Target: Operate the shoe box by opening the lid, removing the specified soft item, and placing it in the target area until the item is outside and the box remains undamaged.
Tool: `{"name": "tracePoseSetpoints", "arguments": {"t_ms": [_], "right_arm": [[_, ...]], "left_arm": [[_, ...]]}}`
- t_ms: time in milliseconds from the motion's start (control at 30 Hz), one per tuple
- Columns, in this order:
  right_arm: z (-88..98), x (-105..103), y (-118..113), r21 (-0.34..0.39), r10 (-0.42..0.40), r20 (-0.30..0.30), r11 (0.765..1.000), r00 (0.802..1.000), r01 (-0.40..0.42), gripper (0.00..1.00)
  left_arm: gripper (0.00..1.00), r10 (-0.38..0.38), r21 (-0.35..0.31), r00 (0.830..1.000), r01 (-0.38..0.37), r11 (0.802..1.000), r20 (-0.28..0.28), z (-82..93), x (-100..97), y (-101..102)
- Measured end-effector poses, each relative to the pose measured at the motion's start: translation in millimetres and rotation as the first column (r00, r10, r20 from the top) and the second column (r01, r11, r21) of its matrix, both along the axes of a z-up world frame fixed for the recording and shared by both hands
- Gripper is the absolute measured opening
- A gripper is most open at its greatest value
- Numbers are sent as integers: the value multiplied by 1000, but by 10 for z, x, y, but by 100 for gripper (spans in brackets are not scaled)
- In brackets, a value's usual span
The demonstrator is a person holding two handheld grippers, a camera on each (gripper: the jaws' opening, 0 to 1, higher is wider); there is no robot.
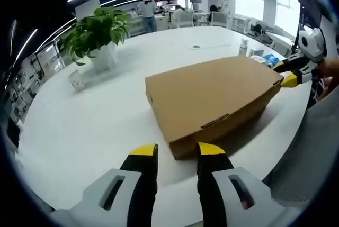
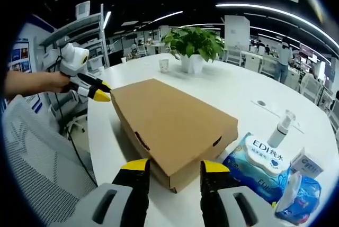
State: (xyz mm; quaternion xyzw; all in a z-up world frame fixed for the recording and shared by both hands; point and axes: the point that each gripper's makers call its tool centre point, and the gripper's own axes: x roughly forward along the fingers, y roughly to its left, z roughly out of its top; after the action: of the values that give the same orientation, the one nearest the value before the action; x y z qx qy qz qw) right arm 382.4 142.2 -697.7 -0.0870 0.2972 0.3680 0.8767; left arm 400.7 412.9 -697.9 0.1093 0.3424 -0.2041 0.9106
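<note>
Brown cardboard marks the shoe box (image 1: 212, 100), which lies closed and flat on the white table (image 1: 79, 132), its lid still down. We hold a gripper at each end of its long axis. Our left gripper (image 1: 177, 150) sits just short of one corner, jaws parted a little and holding nothing. Our right gripper (image 2: 175, 166) hovers at the opposite corner, jaws likewise spread and empty. Each gripper appears in the other's view at the far end of the box. So the box lies straight ahead of both, running lengthwise between them, and neither is clearly nearer. We judge the lid must be lifted along a long edge, where small slots show in the side wall.

Beside the box near our right gripper lies a pack of wipes (image 2: 262, 155) printed "EDI" with Chinese characters, next to a pump bottle (image 2: 279, 129). A potted plant (image 1: 100, 34) stands farther off.
</note>
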Motion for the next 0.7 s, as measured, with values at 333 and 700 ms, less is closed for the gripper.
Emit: {"name": "tracePoseSetpoints", "arguments": {"t_ms": [333, 700], "right_arm": [[-25, -3, 22, 5, -14, -7, 1000, 1000, 14, 33], [-117, 1, 32, -20, -4, -13, 1000, 1000, 4, 32]], "left_arm": [[25, -6, -4, 1000, 6, 1000, -7, -33, 14, -81], [24, 13, -16, 1000, -13, 1000, -28, -89, -25, -111]]}}
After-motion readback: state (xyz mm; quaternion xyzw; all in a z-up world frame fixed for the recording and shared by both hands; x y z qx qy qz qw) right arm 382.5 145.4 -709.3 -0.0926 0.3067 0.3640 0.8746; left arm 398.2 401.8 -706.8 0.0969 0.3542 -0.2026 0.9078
